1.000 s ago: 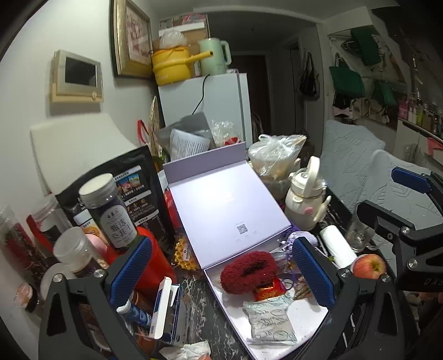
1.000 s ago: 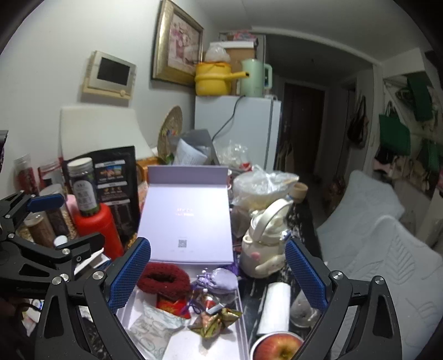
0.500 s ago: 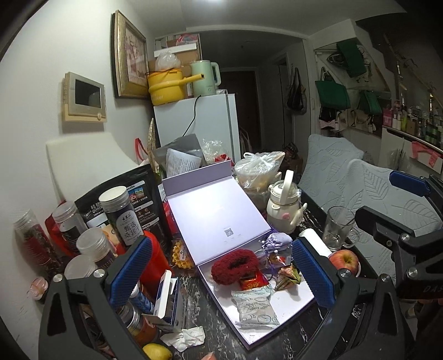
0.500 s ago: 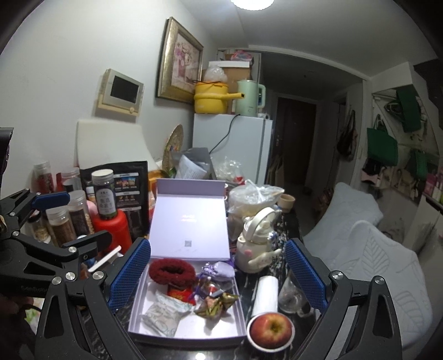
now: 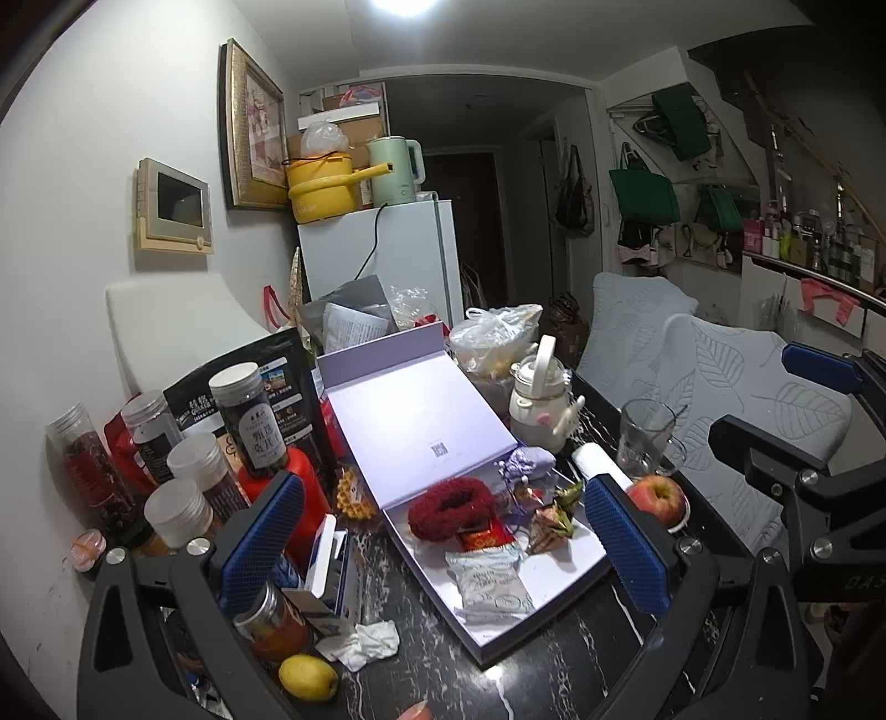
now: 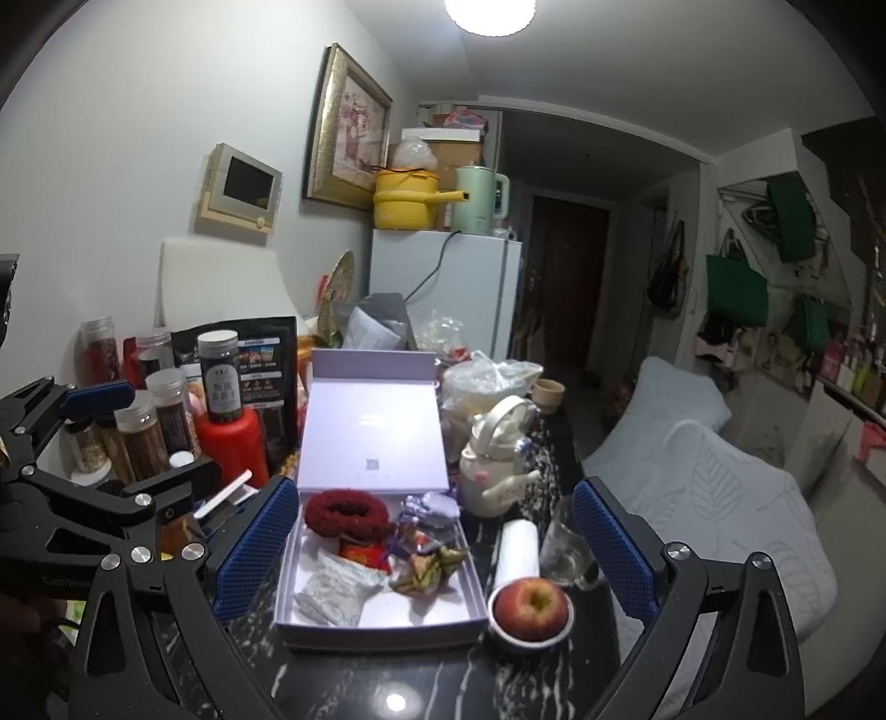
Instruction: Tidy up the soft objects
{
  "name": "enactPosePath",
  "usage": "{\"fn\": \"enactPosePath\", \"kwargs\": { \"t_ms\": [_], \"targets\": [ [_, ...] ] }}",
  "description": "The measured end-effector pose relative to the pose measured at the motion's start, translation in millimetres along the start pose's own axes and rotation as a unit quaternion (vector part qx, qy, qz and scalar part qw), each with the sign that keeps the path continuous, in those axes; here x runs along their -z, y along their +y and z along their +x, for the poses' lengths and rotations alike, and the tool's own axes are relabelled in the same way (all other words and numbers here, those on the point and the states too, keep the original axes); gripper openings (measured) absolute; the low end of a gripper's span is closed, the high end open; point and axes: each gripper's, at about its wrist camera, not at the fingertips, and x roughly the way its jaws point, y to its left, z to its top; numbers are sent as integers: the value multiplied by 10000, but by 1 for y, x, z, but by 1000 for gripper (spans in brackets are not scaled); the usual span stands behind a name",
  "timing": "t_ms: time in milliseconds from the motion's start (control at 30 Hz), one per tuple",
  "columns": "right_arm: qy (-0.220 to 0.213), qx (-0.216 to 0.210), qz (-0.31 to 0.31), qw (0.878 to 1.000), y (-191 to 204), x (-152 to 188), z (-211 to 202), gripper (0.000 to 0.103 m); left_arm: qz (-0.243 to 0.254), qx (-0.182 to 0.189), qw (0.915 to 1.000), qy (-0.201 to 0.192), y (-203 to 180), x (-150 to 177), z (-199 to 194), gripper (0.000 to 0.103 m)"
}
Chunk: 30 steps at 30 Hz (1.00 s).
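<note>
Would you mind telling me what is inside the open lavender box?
The lavender box holds a red scrunchie, a red packet, a white sachet, a lilac pouch and crumpled wrappers. Anything beneath them is covered.

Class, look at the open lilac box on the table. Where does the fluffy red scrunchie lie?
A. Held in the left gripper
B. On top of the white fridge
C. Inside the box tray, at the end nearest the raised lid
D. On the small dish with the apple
C: the red scrunchie lies in the box tray, just below the lid hinge, with both grippers open and empty.

walls white | ceiling lamp [image 6: 489, 14] lit | white fridge [image 6: 446, 291] | dark doorway [image 6: 567, 288]
</note>
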Motion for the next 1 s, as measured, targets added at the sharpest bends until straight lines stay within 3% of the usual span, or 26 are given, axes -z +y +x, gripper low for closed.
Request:
{"fn": "enactPosePath", "kwargs": {
  "t_ms": [733,1000],
  "targets": [
    [364,217,521,9977,-11,68,-42,102,-131,86,9998,97,-22,58,-35,103],
    [576,272,656,9958,-19,98,-39,102,-351,228,9980,474,-24,79,-22,103]
  ]
}}
